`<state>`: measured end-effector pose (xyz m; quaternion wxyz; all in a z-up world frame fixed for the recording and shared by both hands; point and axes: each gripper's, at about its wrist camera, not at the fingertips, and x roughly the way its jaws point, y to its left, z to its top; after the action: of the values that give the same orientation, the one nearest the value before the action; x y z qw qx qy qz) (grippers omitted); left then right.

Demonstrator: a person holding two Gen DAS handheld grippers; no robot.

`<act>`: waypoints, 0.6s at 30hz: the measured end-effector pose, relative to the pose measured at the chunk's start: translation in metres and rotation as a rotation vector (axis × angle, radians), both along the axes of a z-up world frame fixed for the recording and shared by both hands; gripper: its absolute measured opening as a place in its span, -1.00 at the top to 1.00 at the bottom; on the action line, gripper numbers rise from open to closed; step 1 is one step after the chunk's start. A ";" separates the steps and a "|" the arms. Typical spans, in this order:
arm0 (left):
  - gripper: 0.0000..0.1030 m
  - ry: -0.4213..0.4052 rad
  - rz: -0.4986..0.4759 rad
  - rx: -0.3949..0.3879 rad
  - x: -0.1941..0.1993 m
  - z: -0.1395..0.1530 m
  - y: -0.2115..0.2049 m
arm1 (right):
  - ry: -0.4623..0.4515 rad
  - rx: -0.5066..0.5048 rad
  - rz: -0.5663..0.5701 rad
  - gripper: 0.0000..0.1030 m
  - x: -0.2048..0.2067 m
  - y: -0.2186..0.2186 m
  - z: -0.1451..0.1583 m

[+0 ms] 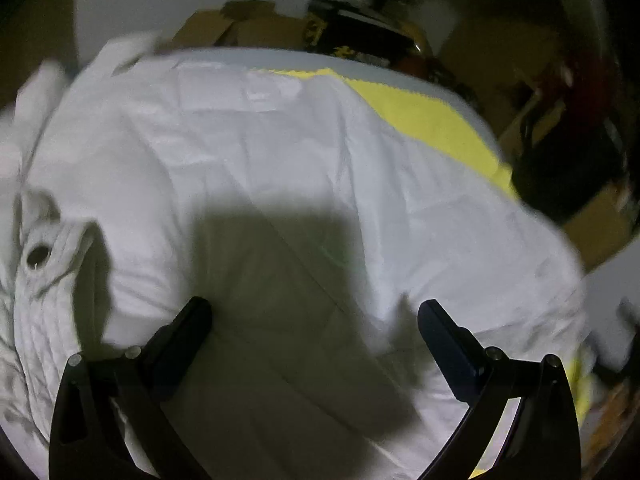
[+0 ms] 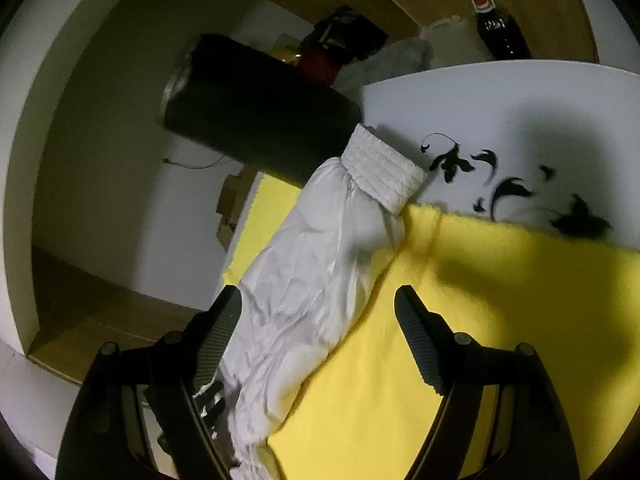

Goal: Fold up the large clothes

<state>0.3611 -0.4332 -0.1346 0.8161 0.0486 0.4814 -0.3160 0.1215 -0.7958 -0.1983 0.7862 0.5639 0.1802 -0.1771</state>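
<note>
A large white jacket (image 1: pixel 248 152) lies spread over a yellow cloth (image 1: pixel 432 120) in the left wrist view. Its ribbed hem with an eyelet (image 1: pixel 38 256) bunches at the left. My left gripper (image 1: pixel 316 320) is open just above the jacket's body, holding nothing. In the right wrist view the jacket's white sleeve (image 2: pixel 312 272) lies across the yellow cloth (image 2: pixel 500 320), its ribbed cuff (image 2: pixel 384 172) pointing away. My right gripper (image 2: pixel 320 304) is open over the sleeve, the left finger at the sleeve's edge.
The white table (image 2: pixel 520 100) has black decorative marks (image 2: pixel 508 188). A black cylinder (image 2: pixel 256 128) and a dark bottle (image 2: pixel 500 32) stand beyond the table. Cardboard boxes (image 1: pixel 248 28) and clutter lie past the far edge.
</note>
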 end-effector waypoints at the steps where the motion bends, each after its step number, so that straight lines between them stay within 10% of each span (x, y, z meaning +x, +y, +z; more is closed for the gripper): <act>1: -0.99 -0.041 -0.025 0.056 -0.006 -0.003 -0.007 | 0.010 0.004 -0.001 -0.53 0.007 -0.003 -0.003; 13: -0.99 -0.109 -0.017 0.088 -0.015 -0.014 -0.017 | 0.104 0.061 0.079 -0.49 0.069 0.011 -0.023; 16: -0.99 -0.097 -0.022 0.068 -0.012 -0.008 -0.010 | 0.207 -0.024 0.071 0.79 0.084 0.005 -0.019; 18: -0.99 -0.055 -0.032 0.025 -0.010 -0.002 0.000 | 0.209 -0.051 0.069 0.86 0.087 0.005 -0.014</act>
<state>0.3515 -0.4328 -0.1369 0.8232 0.0754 0.4618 -0.3215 0.2089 -0.7907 -0.2127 0.7831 0.5155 0.2758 -0.2121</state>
